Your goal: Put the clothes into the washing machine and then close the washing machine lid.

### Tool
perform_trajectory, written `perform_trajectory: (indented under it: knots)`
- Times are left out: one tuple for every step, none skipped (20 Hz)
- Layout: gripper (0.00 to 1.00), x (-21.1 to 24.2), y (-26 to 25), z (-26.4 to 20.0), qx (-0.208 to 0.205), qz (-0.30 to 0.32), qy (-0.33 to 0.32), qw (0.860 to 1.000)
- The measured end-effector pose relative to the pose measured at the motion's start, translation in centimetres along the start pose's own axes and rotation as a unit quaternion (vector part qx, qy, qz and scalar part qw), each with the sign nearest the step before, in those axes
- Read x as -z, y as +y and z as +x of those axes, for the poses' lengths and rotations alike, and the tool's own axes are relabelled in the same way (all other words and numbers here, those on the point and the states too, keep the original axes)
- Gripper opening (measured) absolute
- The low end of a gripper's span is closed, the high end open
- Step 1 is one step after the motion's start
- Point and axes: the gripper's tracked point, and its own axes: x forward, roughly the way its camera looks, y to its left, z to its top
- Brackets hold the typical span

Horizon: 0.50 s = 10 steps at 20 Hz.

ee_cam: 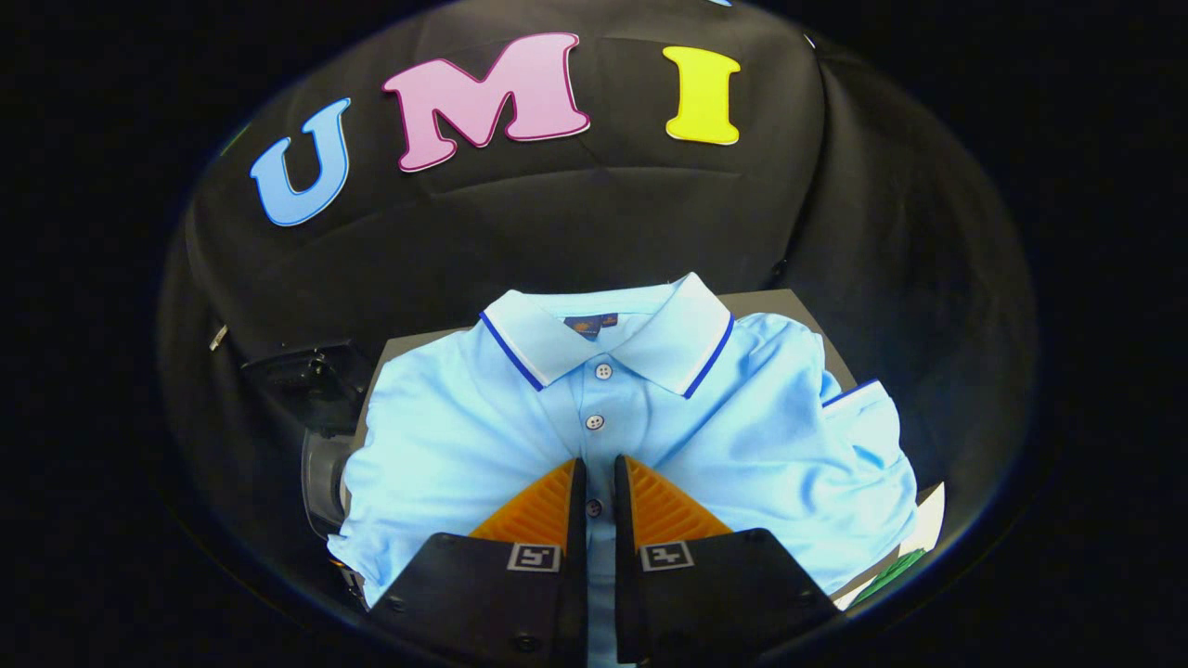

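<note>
Pale-blue polo shirt (742,436): spread flat on grey surface (789,301), collar farthest from me. My claw (600,473): fingers nearly together over button placket, narrow gap left; whether fabric is pinched, cannot tell. Risk: thin single-layer grab, shirt slips out on lift. Washing machine unidentified.

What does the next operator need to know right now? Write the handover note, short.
Gripper: fingers nearly closed on a fold of the light blue polo shirt at its button placket; the grip looks pinched, though contact is hard to confirm.
Shirt: spread, collar away from the fingers, on a dark surface.
Done: shirt reached and apparently grasped.
Left: put it into the washing machine, then close the lid.
</note>
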Motion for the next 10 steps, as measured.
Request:
perform_trajectory:
  knots:
    - [0.17,-0.1,-0.1,-0.1,-0.004,0.002,-0.005,1.0]
    - [0.17,-0.2,-0.1,-0.1,-0.008,0.007,-0.008,1.0]
    - [0.17,-0.3,-0.1,-0.2,-0.012,0.01,-0.015,1.0]
    - [0.17,-0.5,-0.1,-0.4,-0.014,0.016,-0.021,1.0]
    - [0.17,-0.7,0.0,-0.7,-0.018,0.02,-0.03,0.999]
    - [0.17,-0.9,0.0,-0.9,-0.02,0.021,-0.033,0.999]
    - [0.17,-1.1,0.1,-1.2,-0.023,0.02,-0.037,0.999]
    - [0.17,-1.3,0.1,-1.4,-0.023,0.021,-0.042,0.999]
    - [0.17,-1.6,0.2,-1.9,-0.027,0.022,-0.049,0.998]
    - [0.17,-2.1,0.5,-2.3,-0.031,0.022,-0.056,0.998]
